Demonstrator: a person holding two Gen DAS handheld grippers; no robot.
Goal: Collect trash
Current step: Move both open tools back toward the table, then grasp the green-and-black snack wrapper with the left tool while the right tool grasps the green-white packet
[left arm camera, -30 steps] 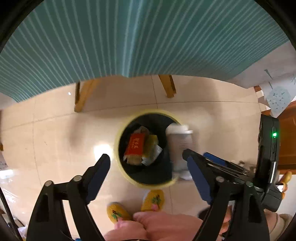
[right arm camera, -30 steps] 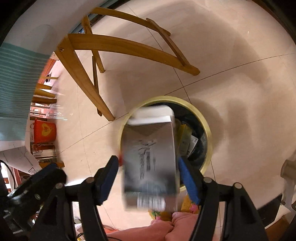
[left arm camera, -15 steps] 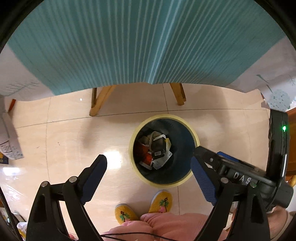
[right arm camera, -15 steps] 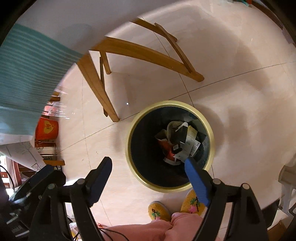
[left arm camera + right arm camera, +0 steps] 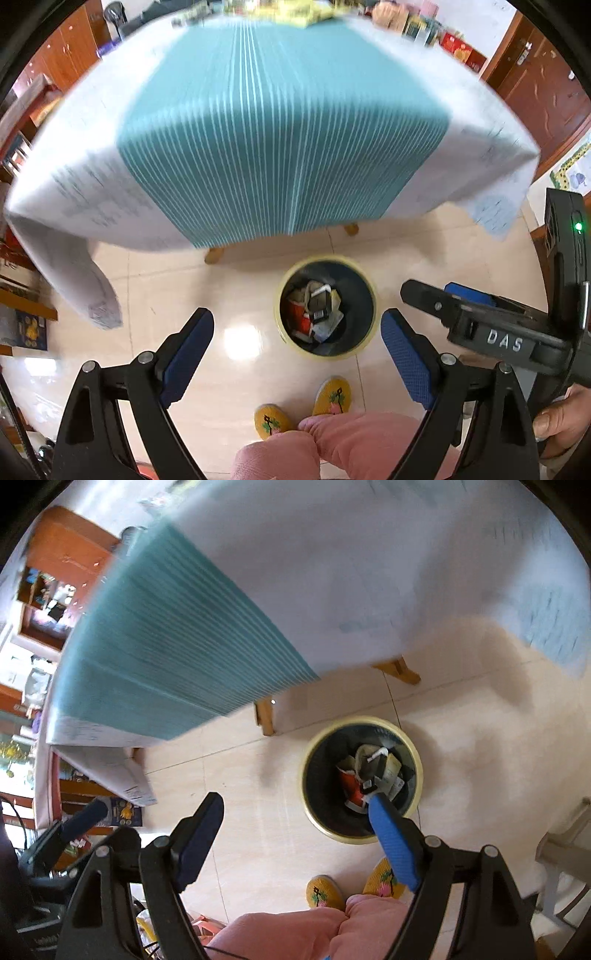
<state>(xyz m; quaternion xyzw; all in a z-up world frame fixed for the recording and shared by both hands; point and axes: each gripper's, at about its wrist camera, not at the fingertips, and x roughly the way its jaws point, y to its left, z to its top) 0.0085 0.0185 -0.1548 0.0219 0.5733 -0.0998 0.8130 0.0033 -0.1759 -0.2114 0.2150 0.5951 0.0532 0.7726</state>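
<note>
the letters "das" stand in white on the black body of the right gripper (image 5: pixel 504 339), seen from the left wrist view; nothing else reads; the white cloth (image 5: pixel 92 184) hanging over the table edge bears faint grey print, too blurred to make out; the wrappers in the bin (image 5: pixel 327 350) show red and white labels, too small to tell; red boxes (image 5: pixel 456 48) at the far end of the table carry yellow marks, unreadable; in the right wrist view the cloth's print (image 5: pixel 110 768) is likewise smeared.
</note>
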